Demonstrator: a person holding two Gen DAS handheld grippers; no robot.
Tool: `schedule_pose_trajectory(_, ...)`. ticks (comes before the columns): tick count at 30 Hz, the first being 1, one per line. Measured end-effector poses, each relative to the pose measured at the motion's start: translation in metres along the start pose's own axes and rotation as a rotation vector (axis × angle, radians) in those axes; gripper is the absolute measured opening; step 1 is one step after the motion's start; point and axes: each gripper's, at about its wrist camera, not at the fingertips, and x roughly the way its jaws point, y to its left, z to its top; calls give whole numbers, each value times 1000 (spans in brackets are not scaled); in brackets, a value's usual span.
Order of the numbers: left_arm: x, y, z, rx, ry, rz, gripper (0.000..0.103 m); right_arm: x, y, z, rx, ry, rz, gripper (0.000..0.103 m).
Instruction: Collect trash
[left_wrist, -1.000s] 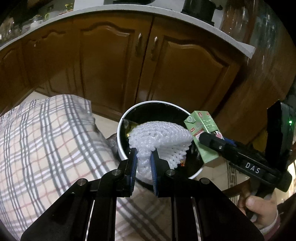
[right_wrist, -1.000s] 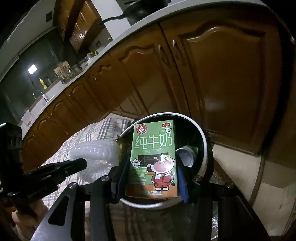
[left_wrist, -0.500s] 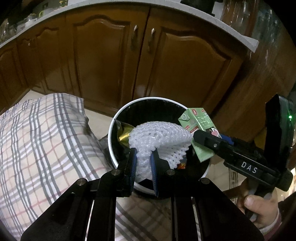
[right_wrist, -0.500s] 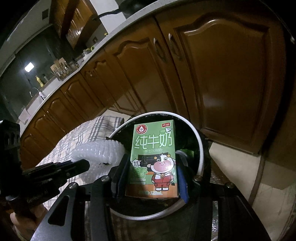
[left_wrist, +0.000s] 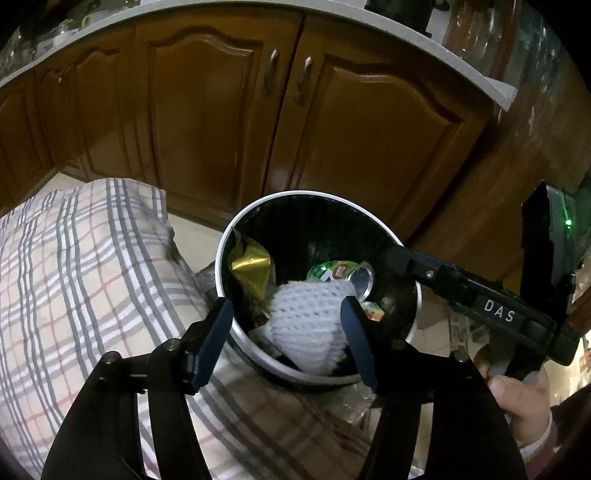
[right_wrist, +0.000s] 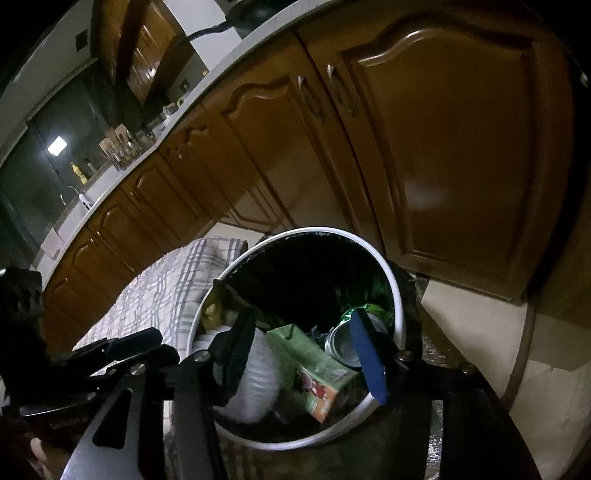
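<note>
A white-rimmed bin (left_wrist: 221, 266) with a black liner stands below both grippers. My left gripper (left_wrist: 284, 302) hangs over it, its jaws opening; the white foam net (left_wrist: 310, 325) lies loose in the bin between the fingers, untouched by the pads. A green can (left_wrist: 343, 273) and a gold wrapper (left_wrist: 251, 266) lie beside it. In the right wrist view my right gripper (right_wrist: 302, 314) is also opening over the bin (right_wrist: 397, 306). The green milk carton (right_wrist: 314, 369) lies tilted inside, free of the pads, next to the foam net (right_wrist: 258, 376) and can (right_wrist: 343, 343).
A plaid cloth (left_wrist: 74, 295) covers the surface left of the bin. Brown cabinet doors (left_wrist: 207, 122) under a pale countertop stand close behind. A person's hand (left_wrist: 517, 398) holds the right gripper (left_wrist: 402, 258). Pale floor tiles (right_wrist: 461, 314) show to the right.
Both grippers have opened. The foam net left the left fingers and dropped into the bin; the milk carton left the right fingers and fell in tilted.
</note>
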Motion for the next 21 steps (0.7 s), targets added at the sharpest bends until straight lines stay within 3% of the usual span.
schedule_pose_trajectory(8,-27,10,-19,-46,-39,-3,62,-23,10,-11,3,-55,7,69)
schedule_pose_trajectory(13,-44,21,-38,-92,-66,4,62,-36,25,-29,-13,-78,6,84)
schedule_pose_trajectory(21,-72,38,-78,-166,-127,22,71,-53,54,-66,-43,-109,-3,94)
